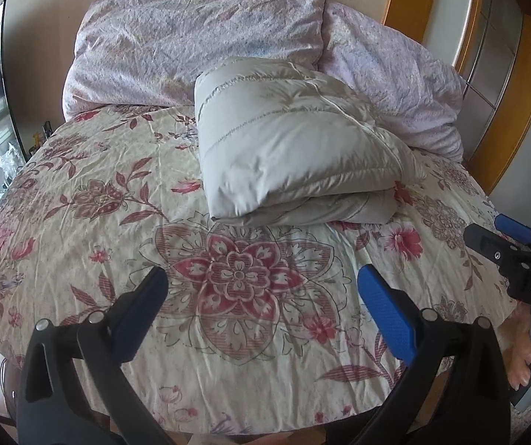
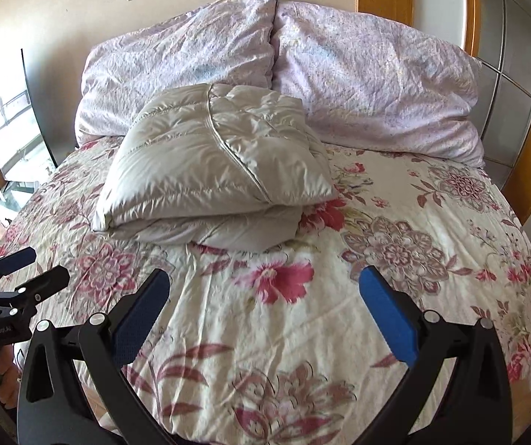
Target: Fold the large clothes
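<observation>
With the grey puffer jacket [image 2: 213, 170] already a compact bundle mid-bed below the pillows [image 2: 372, 85], the left gripper [image 1: 261, 296] and right gripper [image 2: 263, 298] hung wide apart and empty, best just pressing down any springy top layer.

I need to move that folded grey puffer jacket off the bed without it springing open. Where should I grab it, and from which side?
Grip the folded grey puffer jacket at its near edge, where the stacked layers show, coming in low from the foot of the floral bedspread. Pinching all the layers together there probably keeps the fold shut. Both grippers are open and clear of it.
</observation>
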`<state>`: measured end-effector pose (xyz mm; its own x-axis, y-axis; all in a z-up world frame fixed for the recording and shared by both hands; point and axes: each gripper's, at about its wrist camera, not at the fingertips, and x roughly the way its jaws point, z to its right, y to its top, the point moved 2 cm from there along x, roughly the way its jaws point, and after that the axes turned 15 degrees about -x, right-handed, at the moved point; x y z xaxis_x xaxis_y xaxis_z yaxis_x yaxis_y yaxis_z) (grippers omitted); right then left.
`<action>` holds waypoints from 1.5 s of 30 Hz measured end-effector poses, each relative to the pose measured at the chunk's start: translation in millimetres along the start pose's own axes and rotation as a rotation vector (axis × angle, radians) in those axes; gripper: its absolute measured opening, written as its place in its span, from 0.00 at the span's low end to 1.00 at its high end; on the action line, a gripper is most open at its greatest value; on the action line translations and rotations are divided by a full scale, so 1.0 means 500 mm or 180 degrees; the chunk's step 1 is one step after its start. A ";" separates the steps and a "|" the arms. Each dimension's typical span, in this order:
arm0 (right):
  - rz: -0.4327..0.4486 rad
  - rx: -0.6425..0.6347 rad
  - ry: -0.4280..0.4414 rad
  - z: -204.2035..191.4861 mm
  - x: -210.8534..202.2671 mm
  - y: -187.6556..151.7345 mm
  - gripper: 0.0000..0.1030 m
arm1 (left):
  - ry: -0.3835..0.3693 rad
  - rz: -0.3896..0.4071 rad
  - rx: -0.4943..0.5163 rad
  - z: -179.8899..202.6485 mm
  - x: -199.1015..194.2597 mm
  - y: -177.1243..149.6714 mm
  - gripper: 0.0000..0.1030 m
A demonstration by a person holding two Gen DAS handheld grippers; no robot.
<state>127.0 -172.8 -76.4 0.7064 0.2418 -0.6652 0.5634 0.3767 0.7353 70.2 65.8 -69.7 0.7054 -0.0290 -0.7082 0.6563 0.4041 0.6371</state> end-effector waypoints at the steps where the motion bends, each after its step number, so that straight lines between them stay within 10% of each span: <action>1: -0.0010 0.0015 0.0006 0.001 -0.003 -0.004 0.99 | -0.0015 -0.0009 0.0011 0.004 -0.005 -0.003 0.98; 45: -0.0181 0.0235 0.0394 -0.001 -0.018 -0.012 0.99 | -0.0174 -0.0214 -0.0031 0.037 -0.007 0.009 0.98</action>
<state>117.0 -176.9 -74.9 0.6168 0.3320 -0.7137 0.6343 0.3272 0.7004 75.8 51.0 -58.6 0.6735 -0.1061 -0.7315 0.7003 0.4084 0.5855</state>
